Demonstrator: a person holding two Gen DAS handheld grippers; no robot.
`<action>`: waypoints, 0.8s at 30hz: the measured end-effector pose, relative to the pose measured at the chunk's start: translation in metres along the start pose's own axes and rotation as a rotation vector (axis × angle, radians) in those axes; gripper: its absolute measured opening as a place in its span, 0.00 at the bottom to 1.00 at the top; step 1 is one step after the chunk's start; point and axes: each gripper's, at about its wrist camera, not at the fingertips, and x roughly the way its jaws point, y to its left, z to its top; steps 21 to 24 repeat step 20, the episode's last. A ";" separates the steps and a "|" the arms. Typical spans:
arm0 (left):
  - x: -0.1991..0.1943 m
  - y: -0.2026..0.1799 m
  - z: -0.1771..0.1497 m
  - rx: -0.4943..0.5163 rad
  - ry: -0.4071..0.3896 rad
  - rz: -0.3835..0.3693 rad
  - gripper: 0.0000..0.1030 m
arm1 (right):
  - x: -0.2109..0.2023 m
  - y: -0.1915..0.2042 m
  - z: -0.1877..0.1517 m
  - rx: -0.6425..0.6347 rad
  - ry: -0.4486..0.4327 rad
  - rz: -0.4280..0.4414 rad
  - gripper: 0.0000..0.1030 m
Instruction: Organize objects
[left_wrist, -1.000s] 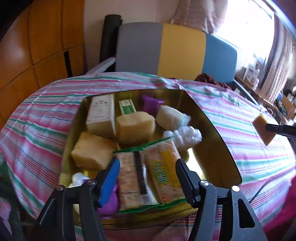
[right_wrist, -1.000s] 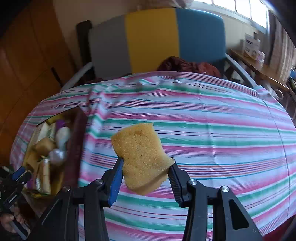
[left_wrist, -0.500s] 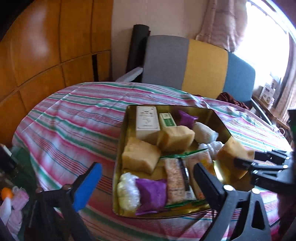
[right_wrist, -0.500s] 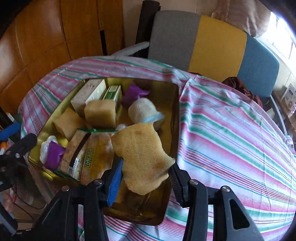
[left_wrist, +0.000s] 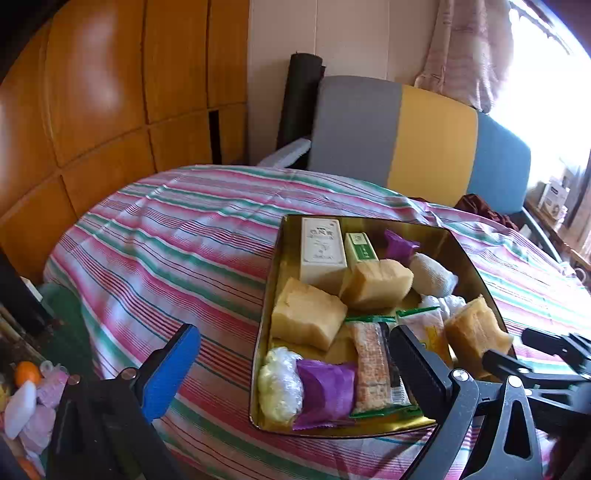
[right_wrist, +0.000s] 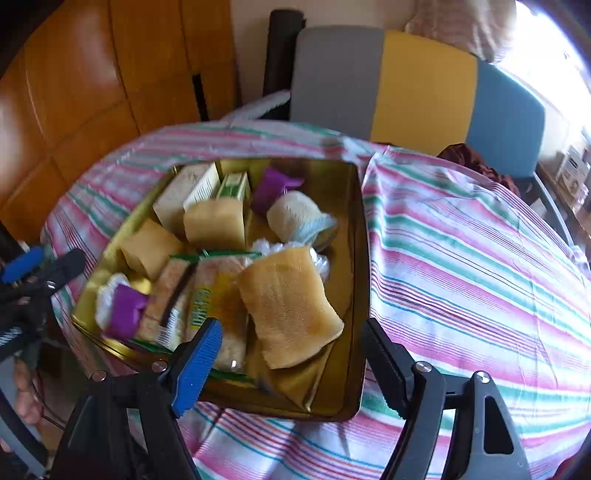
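A gold tin (left_wrist: 275, 258) (right_wrist: 364, 258) on the striped tablecloth holds sponge blocks (left_wrist: 306, 314), a white box (left_wrist: 321, 251), cracker packets (left_wrist: 369, 365) (right_wrist: 173, 295), purple wrappers and white bundles. The yellow sponge (right_wrist: 291, 306) (left_wrist: 472, 328) lies tilted in the tin's right side, partly on a cracker packet. My right gripper (right_wrist: 291, 328) (left_wrist: 515, 349) hovers just over it. Its jaws are opening and neither pad touches the sponge. My left gripper (left_wrist: 293, 334) (right_wrist: 44, 264) stands wide open at the tin's near left corner, holding nothing.
A chair (left_wrist: 417, 136) with a grey, yellow and blue back stands behind the table. Wooden panels (left_wrist: 110, 92) line the left wall. Small clutter (left_wrist: 26, 387) lies low at the left. Striped cloth (right_wrist: 480, 277) spreads to the right of the tin. A hand (right_wrist: 22, 391) shows at the lower left.
The right gripper carried the sponge leftward over the tin, then spread its jaws and let it go. The left gripper opened wide, released the cracker packets and drew back to the left.
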 end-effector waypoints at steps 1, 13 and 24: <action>-0.001 -0.001 0.000 0.006 -0.007 0.008 1.00 | -0.004 0.002 -0.001 0.007 -0.013 -0.001 0.76; -0.016 -0.001 -0.012 -0.002 -0.011 0.037 1.00 | -0.021 0.029 -0.016 -0.011 -0.106 -0.069 0.76; -0.023 -0.003 -0.013 0.006 -0.043 0.036 0.97 | -0.022 0.030 -0.019 0.000 -0.106 -0.074 0.76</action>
